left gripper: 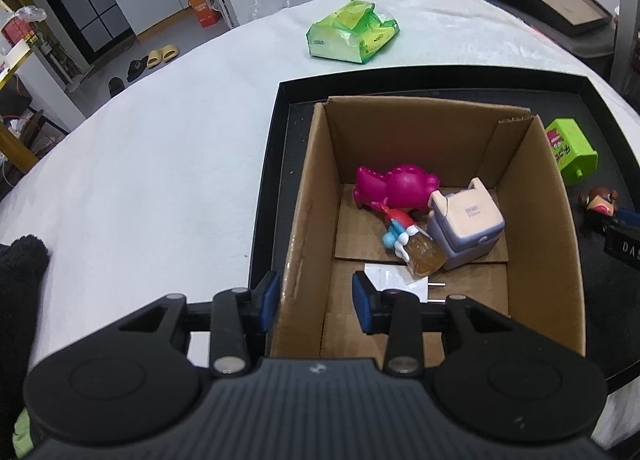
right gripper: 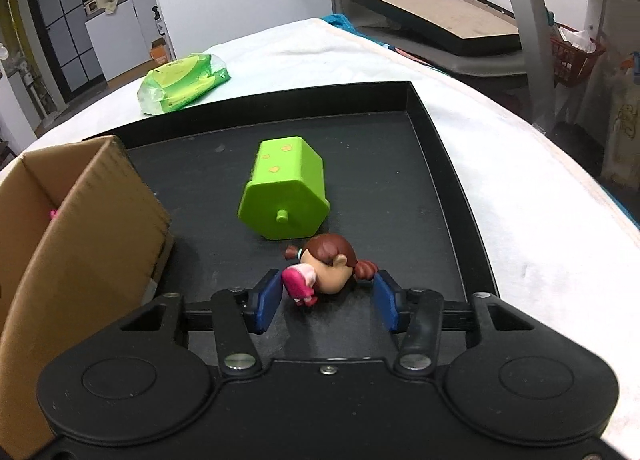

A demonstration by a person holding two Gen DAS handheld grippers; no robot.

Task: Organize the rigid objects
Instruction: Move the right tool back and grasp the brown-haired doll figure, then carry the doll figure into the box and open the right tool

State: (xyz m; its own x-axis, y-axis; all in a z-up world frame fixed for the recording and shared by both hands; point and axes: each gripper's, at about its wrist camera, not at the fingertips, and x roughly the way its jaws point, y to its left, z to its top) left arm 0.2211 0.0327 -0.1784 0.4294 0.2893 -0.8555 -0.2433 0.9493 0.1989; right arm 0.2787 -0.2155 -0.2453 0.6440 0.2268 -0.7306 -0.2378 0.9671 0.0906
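A black tray [right gripper: 444, 164] on the white bed holds an open cardboard box [left gripper: 536, 220]. Inside the box lie a pink dinosaur toy [left gripper: 400, 188], a small blue figure [left gripper: 394, 232], an amber bottle [left gripper: 424, 256], a lilac and cream cube toy [left gripper: 468, 228] and a white plug [left gripper: 400, 280]. My left gripper [left gripper: 314, 300] is open astride the box's near-left wall. A brown-haired doll [right gripper: 328, 264] in pink lies on the tray between the pads of my open right gripper [right gripper: 327, 286]. A green hexagonal toy [right gripper: 284, 188] lies on its side just beyond the doll.
A green plastic packet [right gripper: 182, 82] lies on the white cover [left gripper: 160, 164] past the tray. A framed board [right gripper: 440, 20] leans at the far right. The bed's edge drops off to the floor at the left, with cabinets and shoes beyond.
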